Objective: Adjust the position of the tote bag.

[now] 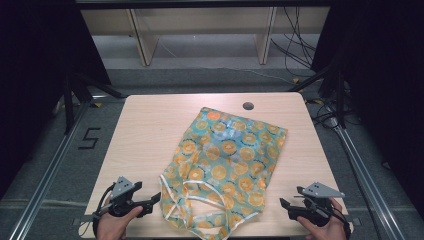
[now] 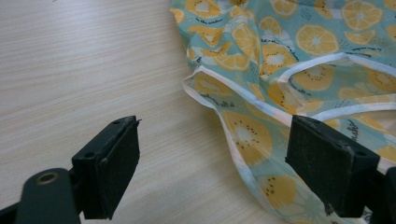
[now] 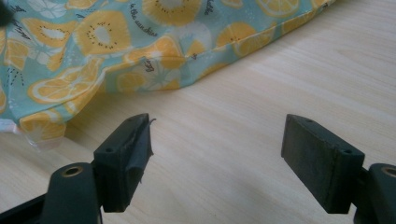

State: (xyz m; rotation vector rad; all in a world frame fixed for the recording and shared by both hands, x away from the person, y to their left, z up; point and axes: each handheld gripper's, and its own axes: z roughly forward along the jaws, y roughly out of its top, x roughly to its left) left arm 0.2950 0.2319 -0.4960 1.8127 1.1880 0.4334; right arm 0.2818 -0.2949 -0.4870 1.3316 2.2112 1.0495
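The left tool [image 1: 150, 202] is resting at the near left of the table [image 1: 145, 130], with its jaws standing wide apart and holding nothing. The right tool [image 1: 286, 206] is waiting at the near right edge, also wide open and empty. Between them, the orange-slice printed garment [image 1: 225, 160] is lying crumpled, reaching from the near edge toward the far right of the table. Its white trimmed edge [image 2: 243, 100] is facing the near side.

In the left gripper view, one jaw is already sitting over the fabric near the trim while the other is standing above bare wood. My judgement is that the left tool is preparing to pinch this border. The risk here is that the thin cloth is lying in several layers, so the jaws may be catching two layers together, or only the loose trim, and then the garment may be bunching instead of spreading. In the right gripper view, the right tool is facing the folded side edge [image 3: 187, 70] with bare table between them, so closing too early may be catching nothing.

No container is standing on the table; I am seeing only a small round hole [image 1: 248, 106] near the far edge.
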